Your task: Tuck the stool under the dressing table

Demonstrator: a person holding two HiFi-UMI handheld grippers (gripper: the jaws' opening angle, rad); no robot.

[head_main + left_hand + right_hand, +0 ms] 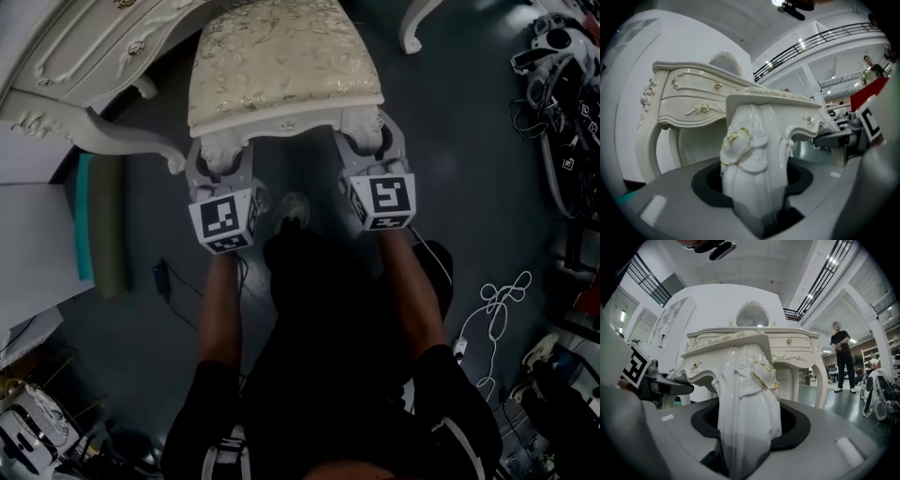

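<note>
left claw point(221, 157), right claw point(368, 141) each clamped on near carved leg of white cream-cushioned stool point(281, 66); white gilt-handled dressing table point(75, 66) at 11 o'clock.

- Bare floor point(469, 178) right of the stool point(281, 66), loads of room.
- Dressing table's curved leg point(127, 131) sits just beside the left gripper point(222, 157), tight there.
- Another white leg point(412, 28) top right, well clear.
- Cables point(502, 305) and gear point(562, 84) crowd the right edge.
</note>
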